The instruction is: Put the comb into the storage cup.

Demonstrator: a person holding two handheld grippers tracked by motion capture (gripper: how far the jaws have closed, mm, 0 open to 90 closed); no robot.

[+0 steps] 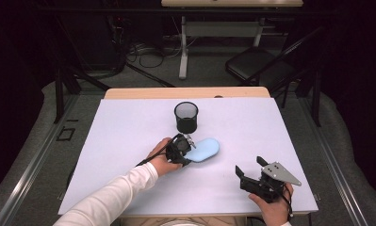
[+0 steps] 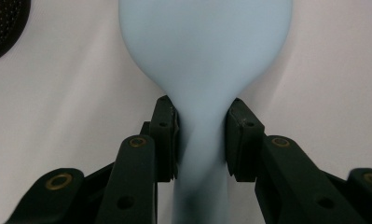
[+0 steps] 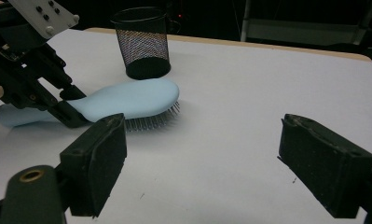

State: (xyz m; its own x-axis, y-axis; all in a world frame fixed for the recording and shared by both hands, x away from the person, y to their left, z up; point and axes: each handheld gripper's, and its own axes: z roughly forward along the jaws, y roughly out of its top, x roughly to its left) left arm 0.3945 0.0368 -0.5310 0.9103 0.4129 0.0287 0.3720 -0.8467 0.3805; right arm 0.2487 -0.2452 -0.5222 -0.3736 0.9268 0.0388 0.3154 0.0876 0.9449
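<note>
A light blue hairbrush lies bristles down on the white table top, just in front of a black mesh cup. My left gripper comes at it from the left. In the left gripper view the two pads press on either side of the hairbrush's narrow handle, my left gripper shut on it. The right gripper view shows the brush flat on the table with the left gripper on its handle. My right gripper rests near the front right, open, with nothing between its jaws.
The mesh cup stands upright behind the brush. The table's wooden far edge runs across the back. Beyond it on the floor are a dark folding chair, cables and another table's legs.
</note>
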